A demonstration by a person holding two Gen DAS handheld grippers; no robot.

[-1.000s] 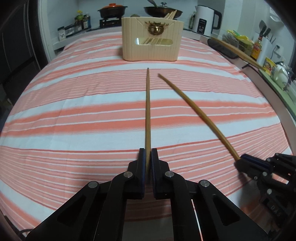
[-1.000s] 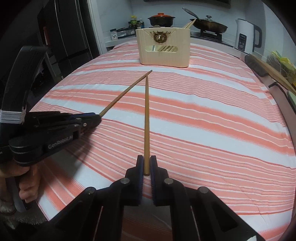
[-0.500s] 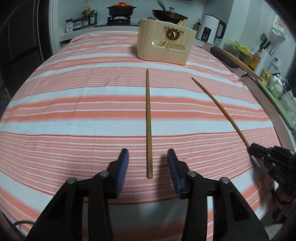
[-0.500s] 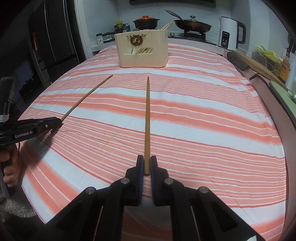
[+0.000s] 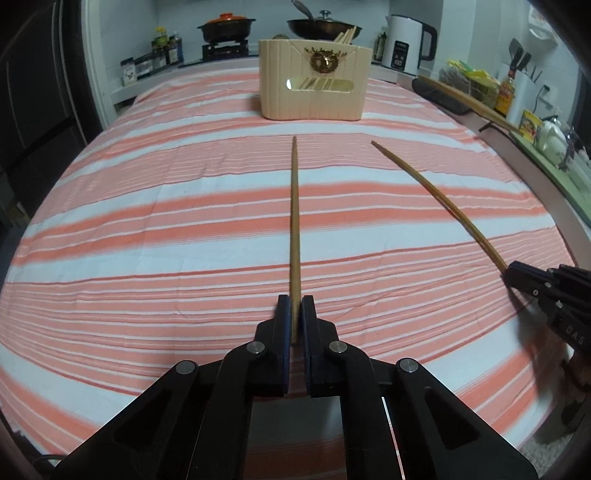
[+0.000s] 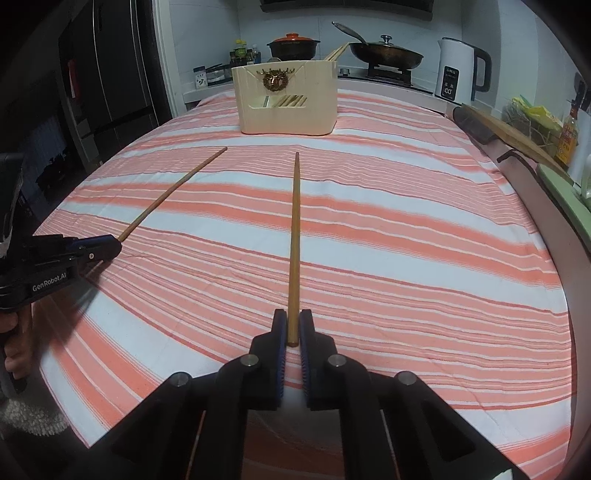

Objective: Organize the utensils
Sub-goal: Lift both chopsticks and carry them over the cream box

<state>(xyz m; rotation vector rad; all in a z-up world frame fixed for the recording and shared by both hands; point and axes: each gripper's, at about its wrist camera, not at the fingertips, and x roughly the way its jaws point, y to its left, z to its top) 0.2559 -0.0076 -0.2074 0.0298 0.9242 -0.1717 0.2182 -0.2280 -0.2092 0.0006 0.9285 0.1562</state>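
Note:
Two long wooden chopsticks point at a cream utensil holder (image 5: pixel 314 88) at the far end of a striped tablecloth (image 5: pixel 147 240). My left gripper (image 5: pixel 294 301) is shut on the near end of one chopstick (image 5: pixel 294 221). My right gripper (image 6: pixel 293 315) is shut on the near end of the other chopstick (image 6: pixel 295 240). In the left wrist view the right gripper (image 5: pixel 511 271) shows at the right edge with its chopstick (image 5: pixel 439 199). The right wrist view shows the left gripper (image 6: pixel 116 245) at the left with its chopstick (image 6: pixel 173 188). More chopsticks stand in the holder (image 6: pixel 288 99).
Behind the holder a stove carries a red-lidded pot (image 5: pixel 226 27) and a wok (image 5: pixel 321 26), beside a white kettle (image 5: pixel 404 46). A wooden board (image 5: pixel 465 99) and bottles line the counter on the right. A hand (image 6: pixel 14 332) grips the left gripper's handle.
Half a second ago the left jaws stood open around the chopstick's near end; now they are shut on it again. The right gripper has kept its grip.

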